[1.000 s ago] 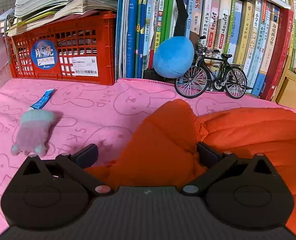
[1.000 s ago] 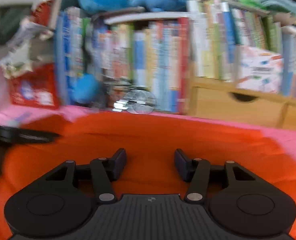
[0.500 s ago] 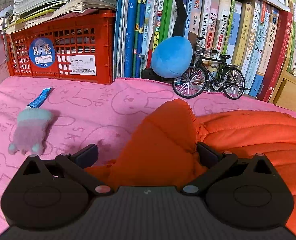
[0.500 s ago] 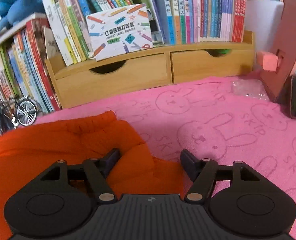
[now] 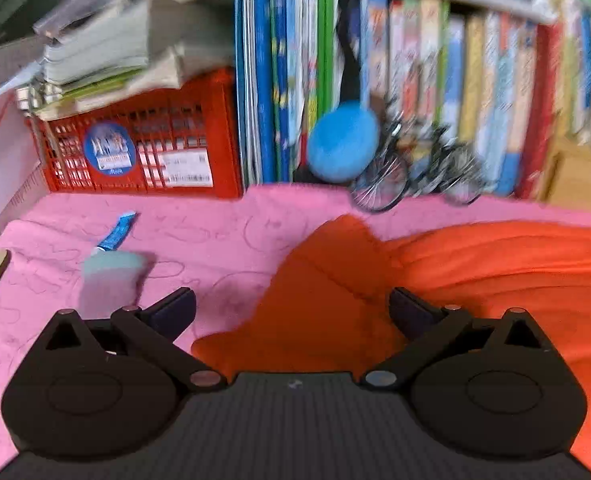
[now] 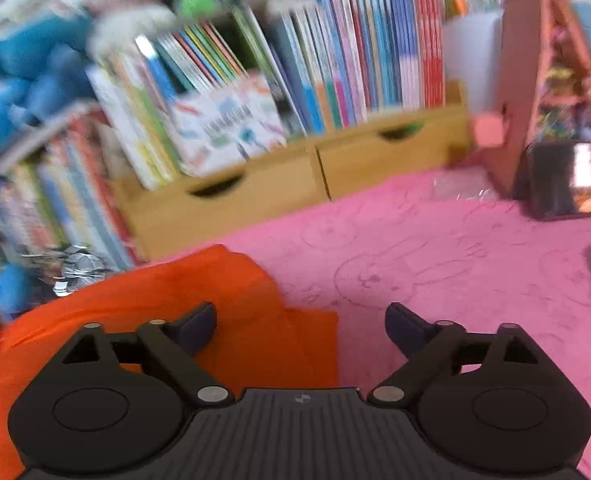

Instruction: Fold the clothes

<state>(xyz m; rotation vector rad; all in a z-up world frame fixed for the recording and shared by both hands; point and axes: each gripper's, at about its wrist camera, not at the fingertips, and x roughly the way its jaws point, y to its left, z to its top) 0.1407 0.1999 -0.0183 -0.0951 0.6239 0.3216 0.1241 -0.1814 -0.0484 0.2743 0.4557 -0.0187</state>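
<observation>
- The orange garment (image 5: 475, 272) lies bunched on the pink cloth (image 5: 215, 240) over the desk.
- Left tongs (image 5: 291, 304) and right tongs (image 6: 300, 318) are both spread wide, holding nothing, each over a garment end.
- A shallow pinch could take one layer only, skewing any fold.
- Dragging fabric backward might topple the model bicycle (image 5: 411, 176).

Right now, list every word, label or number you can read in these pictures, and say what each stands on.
None can be read for sure.
Round blue sticker on the red crate: white characters, blurred.
White barcode label on that crate: too small.
Book spines: smeared by motion.
White box among the books: print blurred.
Blue tube: no legible text.
</observation>
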